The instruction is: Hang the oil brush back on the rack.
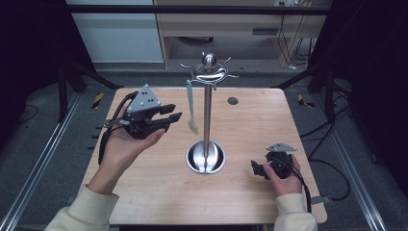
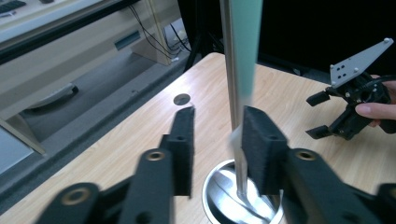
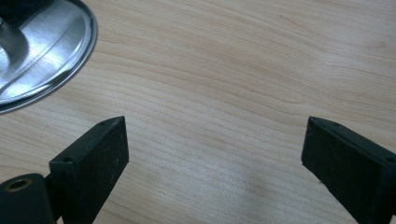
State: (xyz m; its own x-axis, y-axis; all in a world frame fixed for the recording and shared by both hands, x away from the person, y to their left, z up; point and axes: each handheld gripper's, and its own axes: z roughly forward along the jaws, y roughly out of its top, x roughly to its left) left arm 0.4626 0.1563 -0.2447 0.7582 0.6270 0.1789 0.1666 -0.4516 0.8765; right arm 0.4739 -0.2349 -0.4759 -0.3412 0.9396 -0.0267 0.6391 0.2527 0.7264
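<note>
my left gripper point(image 1: 174, 111) stands part open and empty beside the hanging mint utensil point(image 1: 191, 103), which looks light, slim, prone to swing; best pinched mid-handle.

- The worktop point(image 1: 159, 192) is light wood with round corners and a small dark hole point(image 1: 233, 100) near the far edge.
- The floor point(image 1: 43, 130) around it is grey.
- Behind the worktop stands a pale wooden desk point(image 1: 216, 24), with black cables point(image 1: 288, 43) hanging beside it.
- A white panel point(image 1: 115, 33) is on the back wall.
- Metal rails point(image 1: 33, 173) run along the floor on both sides.
- The far sides of the room are dark.
</note>
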